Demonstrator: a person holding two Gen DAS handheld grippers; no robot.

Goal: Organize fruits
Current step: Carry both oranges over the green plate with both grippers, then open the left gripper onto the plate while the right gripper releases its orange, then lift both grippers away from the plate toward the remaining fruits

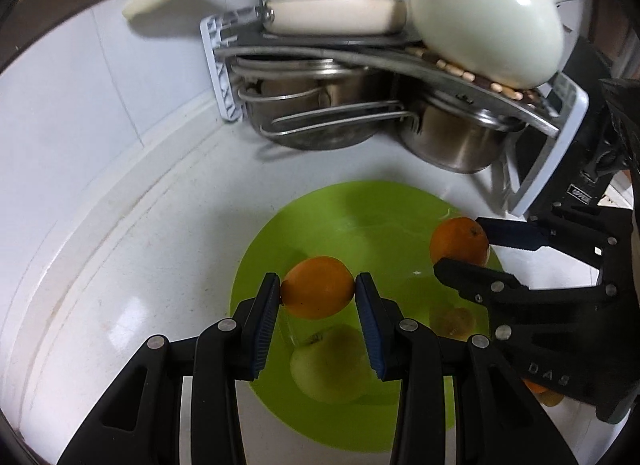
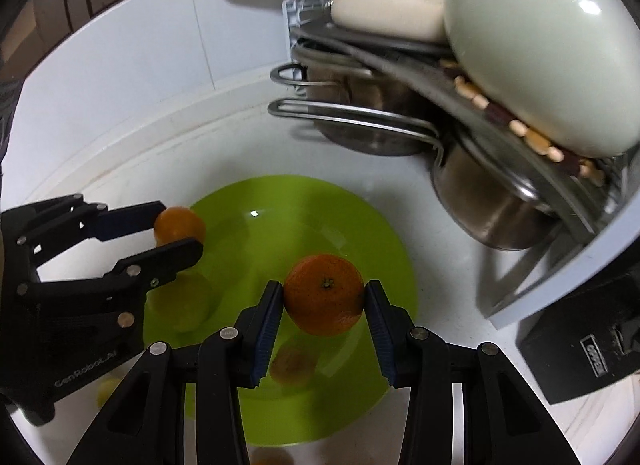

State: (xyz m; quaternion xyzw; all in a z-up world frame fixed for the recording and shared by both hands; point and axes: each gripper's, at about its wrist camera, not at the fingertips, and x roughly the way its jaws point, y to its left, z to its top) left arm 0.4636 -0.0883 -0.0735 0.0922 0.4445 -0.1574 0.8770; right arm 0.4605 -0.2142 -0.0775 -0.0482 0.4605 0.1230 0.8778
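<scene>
Fingers (image 1: 269, 307) of both grippers clamp oranges above green plate (image 1: 320, 209); pot rack (image 1: 400, 65) seemingly close behind.

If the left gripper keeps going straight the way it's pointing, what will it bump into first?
Most likely the green plate. The left gripper is shut on an orange and points down at the plate, so the orange would probably touch first. How far above the plate it hangs is hard to judge.

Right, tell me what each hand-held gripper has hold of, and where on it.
The left hand-held gripper clamps an orange by its opposite sides. The right hand-held gripper clamps another orange the same way, its stem end facing the camera.
</scene>
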